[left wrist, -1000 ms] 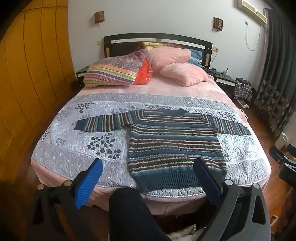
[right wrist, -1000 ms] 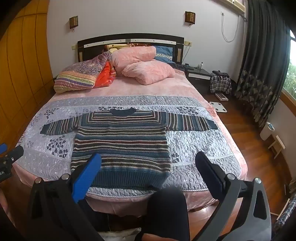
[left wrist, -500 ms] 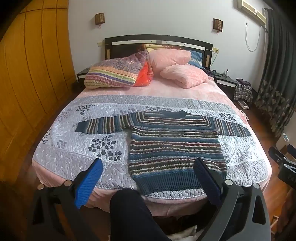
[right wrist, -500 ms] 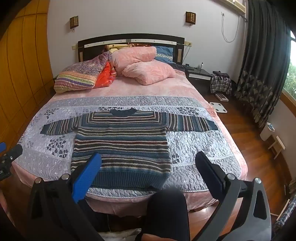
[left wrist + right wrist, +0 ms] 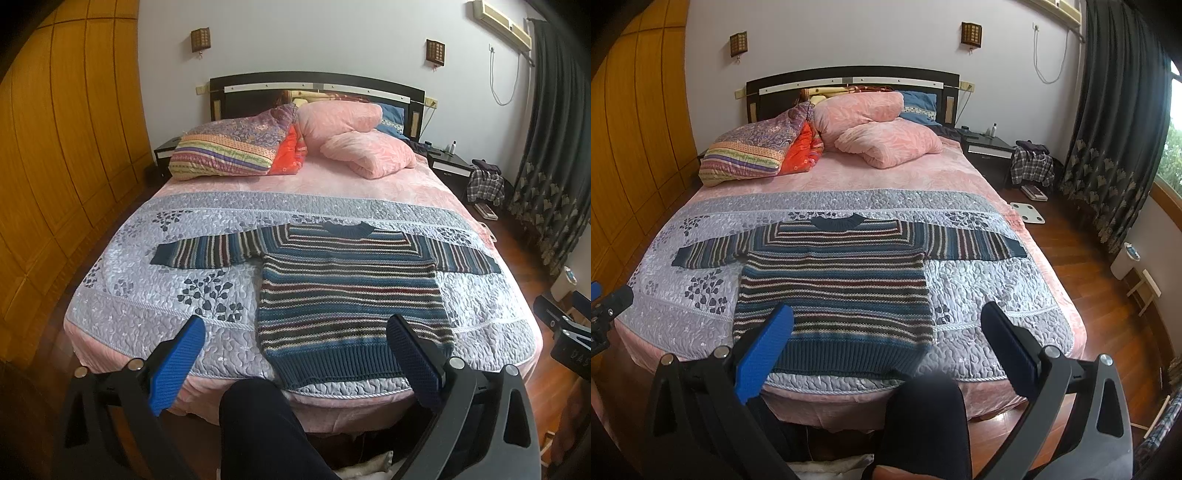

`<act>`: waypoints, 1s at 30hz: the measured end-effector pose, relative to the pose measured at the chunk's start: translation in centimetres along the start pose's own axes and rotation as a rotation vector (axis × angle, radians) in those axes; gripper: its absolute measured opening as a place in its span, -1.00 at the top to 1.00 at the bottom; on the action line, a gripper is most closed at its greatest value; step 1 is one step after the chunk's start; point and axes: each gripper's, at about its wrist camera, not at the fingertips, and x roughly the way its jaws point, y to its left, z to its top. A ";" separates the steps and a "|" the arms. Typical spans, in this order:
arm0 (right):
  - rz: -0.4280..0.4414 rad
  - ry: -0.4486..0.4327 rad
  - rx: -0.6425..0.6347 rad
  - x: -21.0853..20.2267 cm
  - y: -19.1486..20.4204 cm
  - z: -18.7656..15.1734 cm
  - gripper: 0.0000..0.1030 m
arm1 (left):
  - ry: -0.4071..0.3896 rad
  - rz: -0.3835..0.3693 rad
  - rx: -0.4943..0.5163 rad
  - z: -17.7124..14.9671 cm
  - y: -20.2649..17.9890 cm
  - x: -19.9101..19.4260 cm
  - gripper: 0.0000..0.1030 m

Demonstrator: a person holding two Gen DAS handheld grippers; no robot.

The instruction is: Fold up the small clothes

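A striped knit sweater (image 5: 351,295) (image 5: 834,284) lies flat on the grey quilted bedspread (image 5: 147,295) (image 5: 990,291), sleeves spread to both sides, hem toward me. My left gripper (image 5: 295,332) hovers open before the foot of the bed, short of the sweater's hem, its blue pads wide apart and empty. My right gripper (image 5: 886,326) is likewise open and empty, held off the bed's near edge. Each gripper shows at the edge of the other's view. A person's dark-clad knee (image 5: 266,424) (image 5: 927,417) sits below each gripper.
Pink pillows (image 5: 365,147) and a folded patterned quilt (image 5: 236,147) lie at the headboard end. A wooden wardrobe (image 5: 55,166) lines the left wall. Dark curtains (image 5: 1115,129), a nightstand (image 5: 990,151) and a white scale (image 5: 1027,213) on the wood floor stand to the right.
Both views have shifted very slightly; the left gripper drifted a little. The sweater lies as before and both grippers stay open.
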 end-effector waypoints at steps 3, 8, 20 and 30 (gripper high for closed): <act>-0.001 0.000 0.001 0.1 0.0 -0.4 -0.95 | -0.001 0.003 0.000 0.0 -0.1 0.0 -0.92; -0.002 0.002 0.000 0.0 0.3 -0.6 -0.95 | -0.001 0.002 0.001 0.0 -0.1 0.0 -0.92; 0.001 0.004 0.004 0.3 0.1 -1.0 -0.95 | 0.000 0.003 0.002 0.0 -0.2 0.0 -0.92; 0.004 0.006 0.004 0.3 0.1 -1.0 -0.95 | -0.001 0.003 0.001 0.0 -0.1 0.0 -0.92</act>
